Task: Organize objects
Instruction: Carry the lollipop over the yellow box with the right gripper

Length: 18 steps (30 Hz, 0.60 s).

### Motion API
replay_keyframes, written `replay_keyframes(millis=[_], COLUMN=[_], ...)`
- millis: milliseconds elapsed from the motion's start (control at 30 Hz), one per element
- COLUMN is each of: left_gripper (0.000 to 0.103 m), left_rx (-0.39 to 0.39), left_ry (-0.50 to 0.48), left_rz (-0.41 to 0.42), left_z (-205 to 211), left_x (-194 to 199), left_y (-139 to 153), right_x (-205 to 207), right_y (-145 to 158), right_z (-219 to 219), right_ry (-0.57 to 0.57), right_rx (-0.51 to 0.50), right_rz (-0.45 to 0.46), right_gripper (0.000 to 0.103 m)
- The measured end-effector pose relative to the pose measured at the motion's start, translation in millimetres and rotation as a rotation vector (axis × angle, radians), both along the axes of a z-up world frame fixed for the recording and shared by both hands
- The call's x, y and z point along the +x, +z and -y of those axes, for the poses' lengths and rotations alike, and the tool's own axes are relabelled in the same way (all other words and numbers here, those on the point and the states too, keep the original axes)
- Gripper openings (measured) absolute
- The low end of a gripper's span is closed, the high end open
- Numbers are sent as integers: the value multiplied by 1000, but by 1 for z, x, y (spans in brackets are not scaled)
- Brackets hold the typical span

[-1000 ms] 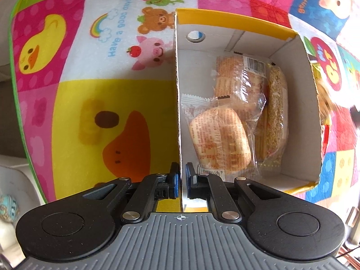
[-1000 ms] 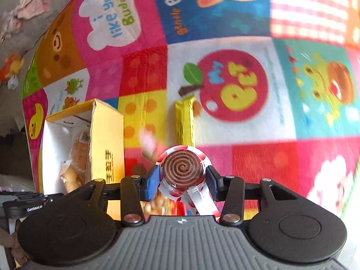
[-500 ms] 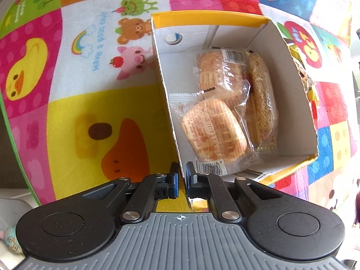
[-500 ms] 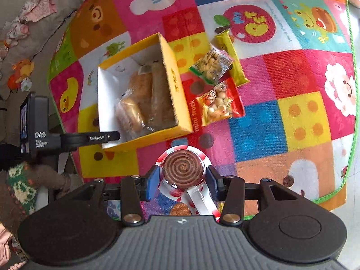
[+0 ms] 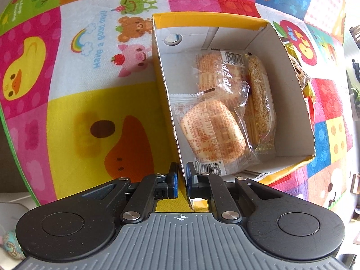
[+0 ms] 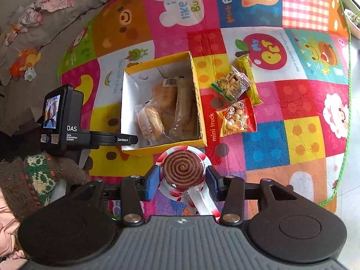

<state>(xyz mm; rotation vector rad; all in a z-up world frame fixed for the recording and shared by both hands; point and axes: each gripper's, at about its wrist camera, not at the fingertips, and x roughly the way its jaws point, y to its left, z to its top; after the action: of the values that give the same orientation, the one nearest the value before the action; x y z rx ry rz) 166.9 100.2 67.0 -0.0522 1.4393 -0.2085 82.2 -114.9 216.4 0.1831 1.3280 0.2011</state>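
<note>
Right gripper (image 6: 182,181) clamps spiral lollipop (image 6: 182,168) above mat; left gripper (image 5: 182,176) pinches yellow box (image 5: 292,90) wall; next: carry lollipop over box, release.

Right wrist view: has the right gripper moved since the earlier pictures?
Yes. The right gripper, jaws shut on the swirl lollipop, has risen and pulled back: the play mat looks smaller, and the yellow box now sits ahead.

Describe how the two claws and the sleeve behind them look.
Each claw, left and right, has black linkage arms with silver rivets, blue pads and a ribbed grey base flanked by round black discs. The left one's black body reads "DAS" beside a small screen. The sleeve is brown knit with a green and cream pattern.
</note>
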Motion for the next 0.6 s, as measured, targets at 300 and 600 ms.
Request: replay_keyframes(millis=[300, 600], left_gripper=[10, 10], left_rx=[-52, -70], left_ry=[57, 111], left_rz=[-19, -35], left_z=[-11, -16], left_x=[2, 1], left_y=[-3, -3], right_x=[46, 131], right_y=[-3, -10], right_z=[-21, -67], right_ry=[41, 68], right_rx=[-5, 90], right_rz=[18, 67], right_gripper=[44, 44])
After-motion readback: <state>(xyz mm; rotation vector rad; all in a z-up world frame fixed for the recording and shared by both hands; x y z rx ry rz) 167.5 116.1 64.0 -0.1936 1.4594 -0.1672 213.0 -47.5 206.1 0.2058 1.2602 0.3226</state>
